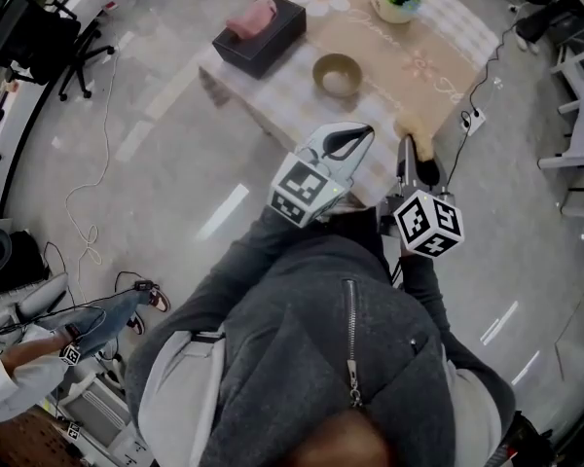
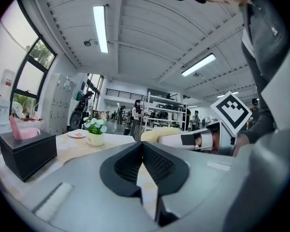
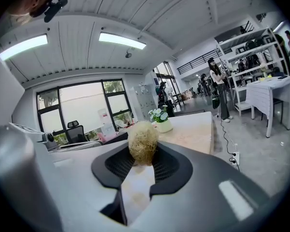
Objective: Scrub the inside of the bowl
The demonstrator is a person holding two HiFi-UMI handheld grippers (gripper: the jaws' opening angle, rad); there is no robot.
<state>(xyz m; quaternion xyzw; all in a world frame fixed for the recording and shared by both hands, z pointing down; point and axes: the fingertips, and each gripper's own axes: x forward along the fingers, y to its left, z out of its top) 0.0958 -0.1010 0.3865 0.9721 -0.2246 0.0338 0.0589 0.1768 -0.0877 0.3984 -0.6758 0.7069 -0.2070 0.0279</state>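
- Head view: bowl (image 1: pixel 338 74) stands upright on the table (image 1: pixel 409 61), ahead of both grippers and slightly left of them. I read it as untouched so far.
- Same view: left gripper (image 1: pixel 366 130) points toward the bowl and its tips are the nearer pair. Right gripper (image 1: pixel 409 147) sits just beside it at the table's near edge, with the scrubber (image 1: pixel 416 134) at its tip. The bowl is round, so only its direction matters: the scrubber has to go forward and left, then down over the rim.
- Left gripper view: jaws pressed together with nothing between them. The scrubber shows off to the right, and I cannot find the bowl; the jaws may be covering it.
- Right gripper view: jaws pinch the fibrous scrubber, which sticks out past the tips. The table lies ahead, but I see no bowl here, so I judge it lies left of this gripper's line.
- My call: right scrubs, left steadies the bowl.
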